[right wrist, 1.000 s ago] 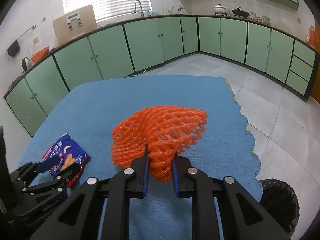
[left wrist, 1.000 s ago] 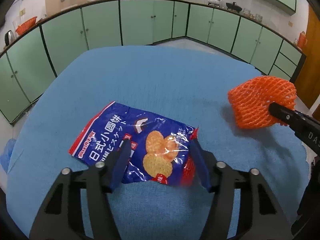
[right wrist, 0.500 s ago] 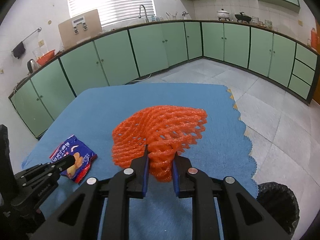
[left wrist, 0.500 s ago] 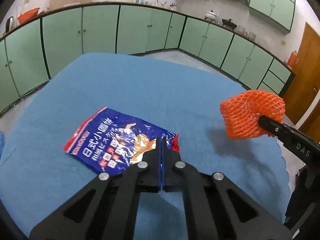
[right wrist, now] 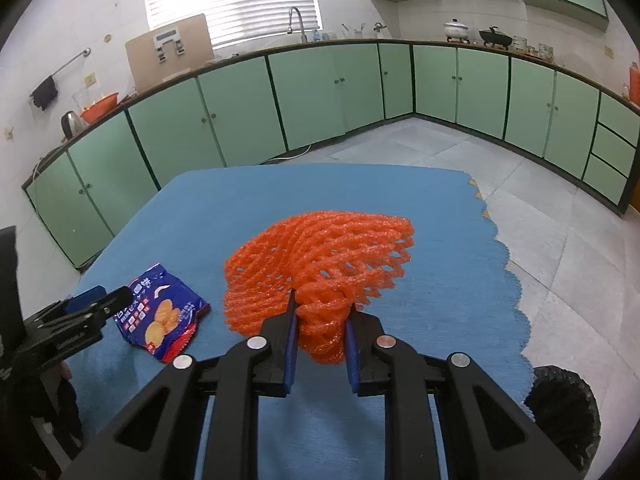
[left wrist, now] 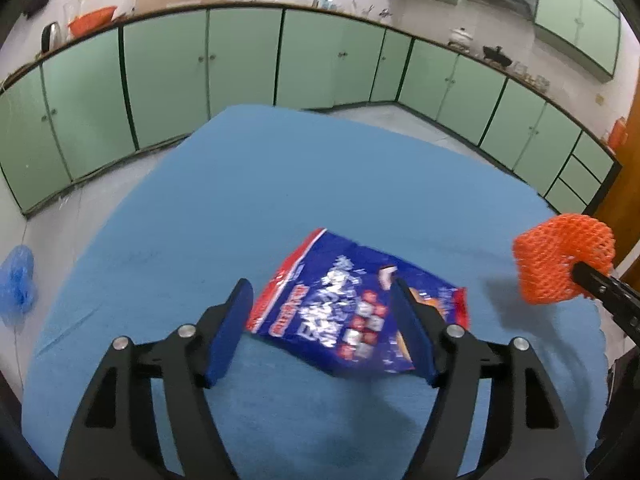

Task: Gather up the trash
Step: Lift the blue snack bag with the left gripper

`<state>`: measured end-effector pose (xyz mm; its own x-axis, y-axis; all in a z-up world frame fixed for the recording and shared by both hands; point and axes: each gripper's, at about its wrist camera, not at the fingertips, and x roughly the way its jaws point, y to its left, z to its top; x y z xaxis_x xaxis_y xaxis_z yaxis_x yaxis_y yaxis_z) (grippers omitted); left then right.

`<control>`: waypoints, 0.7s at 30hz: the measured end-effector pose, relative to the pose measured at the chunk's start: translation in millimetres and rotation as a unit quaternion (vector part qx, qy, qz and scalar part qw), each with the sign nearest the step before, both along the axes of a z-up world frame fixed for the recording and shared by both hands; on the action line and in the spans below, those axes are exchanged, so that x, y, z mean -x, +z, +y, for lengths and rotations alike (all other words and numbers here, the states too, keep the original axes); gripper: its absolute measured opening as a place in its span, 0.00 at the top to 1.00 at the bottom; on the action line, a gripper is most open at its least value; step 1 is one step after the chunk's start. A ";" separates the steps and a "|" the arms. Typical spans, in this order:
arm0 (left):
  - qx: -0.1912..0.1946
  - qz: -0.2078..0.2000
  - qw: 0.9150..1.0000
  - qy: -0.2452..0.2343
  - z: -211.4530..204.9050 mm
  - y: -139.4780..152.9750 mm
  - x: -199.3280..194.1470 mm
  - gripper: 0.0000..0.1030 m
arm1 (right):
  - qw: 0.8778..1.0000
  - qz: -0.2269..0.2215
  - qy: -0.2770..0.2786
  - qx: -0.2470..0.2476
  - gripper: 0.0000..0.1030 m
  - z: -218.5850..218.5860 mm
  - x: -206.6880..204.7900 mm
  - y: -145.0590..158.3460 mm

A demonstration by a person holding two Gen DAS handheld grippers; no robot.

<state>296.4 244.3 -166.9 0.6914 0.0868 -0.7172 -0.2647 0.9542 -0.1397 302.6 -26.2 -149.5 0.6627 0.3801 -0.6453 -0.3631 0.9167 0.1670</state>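
Two grippers work: the right gripper (right wrist: 320,316) pinches the net (right wrist: 320,256); the left gripper (left wrist: 324,328), spread wide at lower centre, should straddle the wrapper (left wrist: 356,312) squarely before closing.

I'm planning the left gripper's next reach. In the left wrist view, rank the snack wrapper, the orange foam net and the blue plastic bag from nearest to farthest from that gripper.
1. Snack wrapper: between the open fingers of the left gripper, on the blue cloth.
2. Orange foam net: off to the right, held by the right gripper.
3. Blue plastic bag: far left, down on the floor beyond the table edge.
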 end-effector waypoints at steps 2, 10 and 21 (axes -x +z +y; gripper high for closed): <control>0.002 0.008 1.000 0.001 4.5 -3.9 -2.8 0.28 | 1.000 0.000 0.003 0.002 0.81 3.6 0.3 -0.8; 0.000 0.049 0.999 -0.012 3.3 -14.7 -21.5 0.15 | 1.000 0.000 0.006 0.009 0.81 4.2 -1.5 0.0; -0.005 0.041 0.999 -0.010 -11.9 -7.3 -26.4 0.88 | 1.000 -0.005 0.007 0.010 0.81 2.3 0.1 -0.6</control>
<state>322.8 232.3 -174.2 0.6327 0.0810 -0.7701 -0.2559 0.9605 -0.1092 302.6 -23.9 -150.1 0.6640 0.3761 -0.6462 -0.3767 0.9149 0.1453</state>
